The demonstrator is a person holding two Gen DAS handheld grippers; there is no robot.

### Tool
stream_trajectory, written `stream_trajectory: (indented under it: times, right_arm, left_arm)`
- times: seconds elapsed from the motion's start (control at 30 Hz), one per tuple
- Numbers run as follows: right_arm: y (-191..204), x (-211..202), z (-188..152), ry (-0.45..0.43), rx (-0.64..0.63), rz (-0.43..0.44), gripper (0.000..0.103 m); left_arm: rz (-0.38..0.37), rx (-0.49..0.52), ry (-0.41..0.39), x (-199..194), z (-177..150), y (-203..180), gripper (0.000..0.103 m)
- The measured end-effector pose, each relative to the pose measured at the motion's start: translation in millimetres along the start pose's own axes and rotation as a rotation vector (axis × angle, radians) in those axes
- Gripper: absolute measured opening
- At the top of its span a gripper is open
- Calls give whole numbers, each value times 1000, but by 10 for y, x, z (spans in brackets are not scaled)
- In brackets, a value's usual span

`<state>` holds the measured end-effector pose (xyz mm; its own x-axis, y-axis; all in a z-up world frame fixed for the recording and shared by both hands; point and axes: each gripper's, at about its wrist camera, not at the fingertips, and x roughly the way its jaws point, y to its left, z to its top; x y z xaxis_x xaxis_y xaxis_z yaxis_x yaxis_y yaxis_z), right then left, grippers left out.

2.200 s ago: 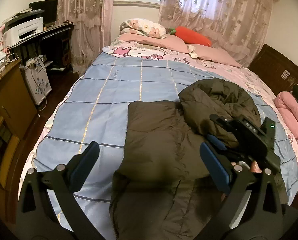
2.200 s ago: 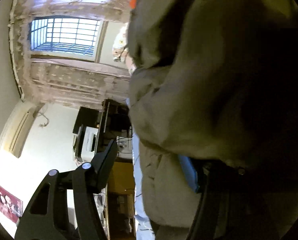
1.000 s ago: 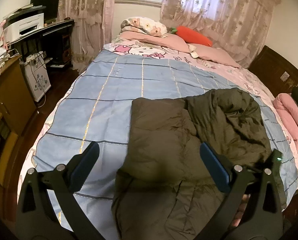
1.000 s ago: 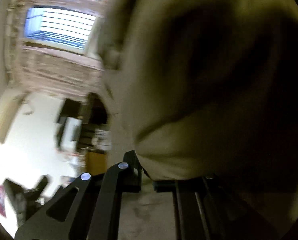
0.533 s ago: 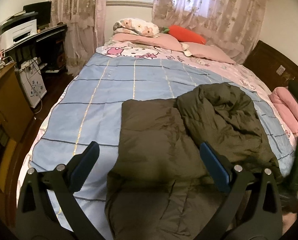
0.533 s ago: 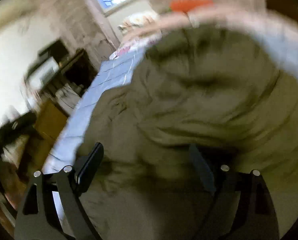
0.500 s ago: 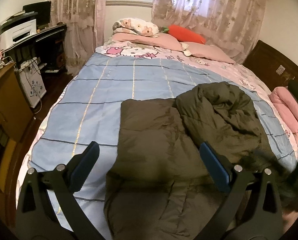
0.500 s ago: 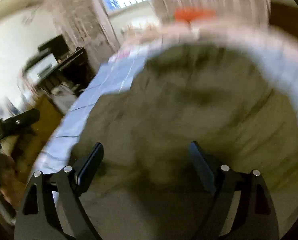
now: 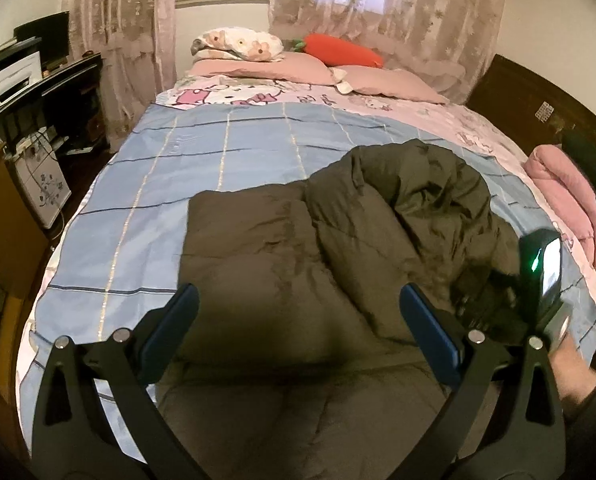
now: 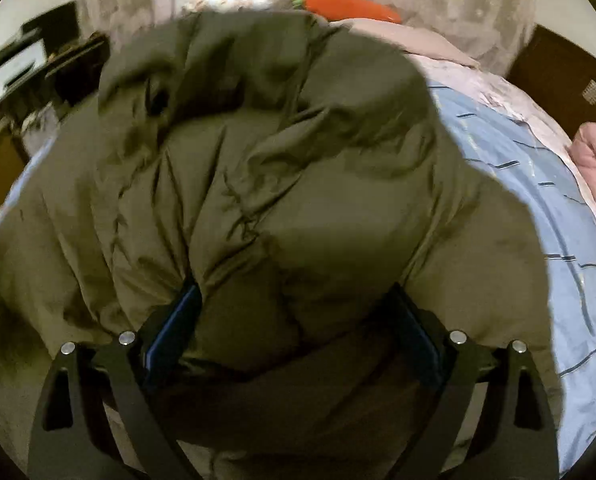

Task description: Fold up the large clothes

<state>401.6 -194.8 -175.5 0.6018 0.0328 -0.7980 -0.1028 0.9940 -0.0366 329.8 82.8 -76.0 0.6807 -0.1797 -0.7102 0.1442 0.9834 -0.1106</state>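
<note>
Having let go of the jacket (image 9: 282,280), our right gripper (image 10: 294,320) now gapes wide against its bunched half; left gripper (image 9: 298,316) hovers wide, so smoothing seems next.

Matt puffy olive cloth jacket (image 9: 282,264), smooth checked cotton bedspread (image 9: 202,152)

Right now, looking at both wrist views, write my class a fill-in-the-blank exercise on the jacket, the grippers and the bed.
1. The olive puffer jacket lies on a checked bedspread coloured ____.
2. The left gripper has its jaws wide ____.
3. The plush toy by the pink pillows is shaped like a ____.
4. A bulge of jacket sits between the fingers of the ____ gripper.

Missing words: blue; open; carrot; right
</note>
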Motion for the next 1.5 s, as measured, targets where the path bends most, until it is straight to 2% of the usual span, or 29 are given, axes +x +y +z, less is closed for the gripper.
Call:
stream_trajectory:
  times: [0.17, 0.33, 0.37, 0.43, 0.53, 0.7, 0.87, 1.0, 1.17, 1.33, 1.43, 1.5]
  right_arm:
    - [-62, 12, 11, 26, 43, 26, 93]
    - [-126, -381, 190, -127, 68, 35, 93]
    - [-111, -313, 180, -89, 58, 35, 93]
    - [-101, 13, 74, 62, 48, 56, 93]
    - [-154, 85, 23, 46, 49, 61, 93]
    - [-265, -632, -42, -134, 144, 93, 93]
    - [-215, -1576, -372, -248, 75, 78, 99]
    - [-170, -2267, -847, -338, 42, 65, 102]
    - [-253, -2818, -1398, -398, 29, 30, 102]
    - [-450, -3041, -1796, -415, 51, 32, 102]
    - [-529, -3101, -2039, -412, 93, 62, 102]
    - [-566, -3080, -2182, -400, 109, 89, 102]
  left_arm:
    - [1, 30, 9, 58, 5, -127, 101]
    - [1, 57, 10, 99, -2, -258, 101]
    - [1, 61, 11, 104, -10, -281, 101]
    - [-1, 75, 15, 123, -25, -340, 101]
    - [-4, 92, 14, 134, -34, -390, 101]
    - [-20, 99, 15, 137, -36, -433, 101]
    - [-4, 141, 3, -48, -159, -592, 101]
    - [33, 197, -23, -398, -449, -793, 101]
    - [-18, 153, -7, -832, -983, -912, 101]
    - [8, 130, 57, -1154, -1709, -944, 101]
    - [15, 111, 111, -1234, -2007, -874, 101]
    - [56, 153, 131, -1281, -2162, -845, 101]
